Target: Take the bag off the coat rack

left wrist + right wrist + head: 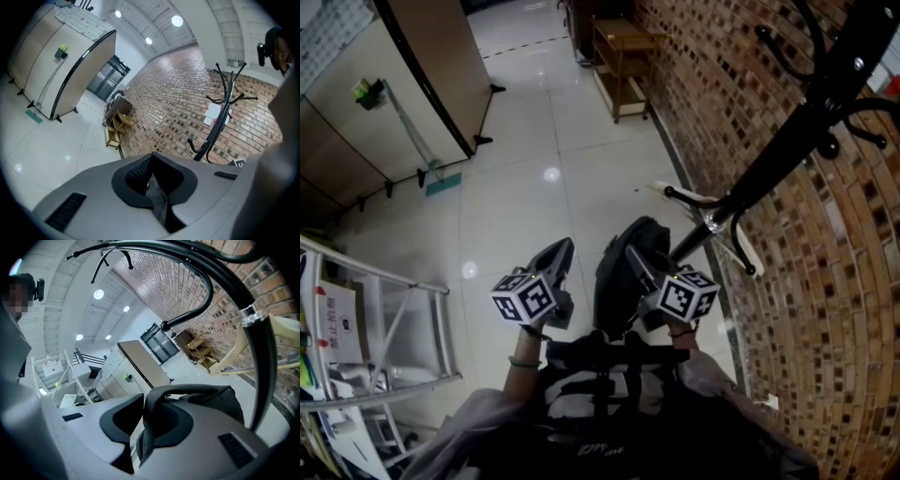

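right gripper (151,416): pinching the dark bag's strap (149,437) | left gripper (152,176): jaws nearly together on a fold of grey cloth (157,200), source unclear | bag (619,267): held up over the floor (516,187), just beside the coat rack (778,150) pole, below its hooks

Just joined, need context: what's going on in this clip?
A person with two hand-held grippers is taking a dark bag off a black coat rack by the brick wall. The right claw is shut on the bag's strap, which looks clear of the rack's hooks. The left claw is shut beside the bag, apparently not gripping it.
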Demonstrator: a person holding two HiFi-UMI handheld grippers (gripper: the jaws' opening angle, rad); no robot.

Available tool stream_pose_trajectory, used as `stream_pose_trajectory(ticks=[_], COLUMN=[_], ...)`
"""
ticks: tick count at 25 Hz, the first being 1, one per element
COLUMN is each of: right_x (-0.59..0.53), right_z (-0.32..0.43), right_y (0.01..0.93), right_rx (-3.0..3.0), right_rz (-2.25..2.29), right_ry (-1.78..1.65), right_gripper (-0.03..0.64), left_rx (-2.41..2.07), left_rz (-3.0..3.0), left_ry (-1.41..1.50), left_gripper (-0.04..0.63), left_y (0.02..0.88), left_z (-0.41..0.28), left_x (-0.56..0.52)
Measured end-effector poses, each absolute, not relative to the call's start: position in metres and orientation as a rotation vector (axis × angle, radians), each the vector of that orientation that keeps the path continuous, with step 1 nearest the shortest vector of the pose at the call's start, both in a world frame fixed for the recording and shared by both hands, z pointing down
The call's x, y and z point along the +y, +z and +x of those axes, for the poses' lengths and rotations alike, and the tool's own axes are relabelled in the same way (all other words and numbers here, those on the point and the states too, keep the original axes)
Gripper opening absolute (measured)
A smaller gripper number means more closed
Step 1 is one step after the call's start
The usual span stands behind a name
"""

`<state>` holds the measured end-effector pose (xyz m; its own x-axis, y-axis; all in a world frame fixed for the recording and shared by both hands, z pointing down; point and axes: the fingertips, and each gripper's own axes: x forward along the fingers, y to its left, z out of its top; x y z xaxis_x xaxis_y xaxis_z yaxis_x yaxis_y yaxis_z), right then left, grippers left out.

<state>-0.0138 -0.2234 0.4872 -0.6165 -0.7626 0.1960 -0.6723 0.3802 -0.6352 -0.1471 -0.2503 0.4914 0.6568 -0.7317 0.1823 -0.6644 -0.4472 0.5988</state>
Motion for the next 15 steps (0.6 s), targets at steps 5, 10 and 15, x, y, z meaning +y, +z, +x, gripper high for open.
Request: stream_pose_trajectory(ticks=[5, 10, 15], right_x=[-0.2197, -0.2193, -0.2203], right_z=[-0.0123, -0.0137, -0.0155], right_y=[0.4894, 0.4897, 0.4919], right_rx=[2.494, 2.508, 2.533], right_rz=[-1.316, -1.314, -1.309], right_ry=[-1.070, -1.066, -1.048], right_gripper=[0.048, 0.049, 0.049], left_rx=[-1.071, -1.063, -1.064], left_rz=[2.222, 2.221, 2.225], left_ry=[-0.124, -0.113, -0.120], left_gripper=[0.008, 0.008, 0.008], left_y=[0.4940, 0.4967, 0.4951], left_z=[-0.1452, -0.1431, -0.1442], left_x=[-0.2491, -0.2487, -0.2484])
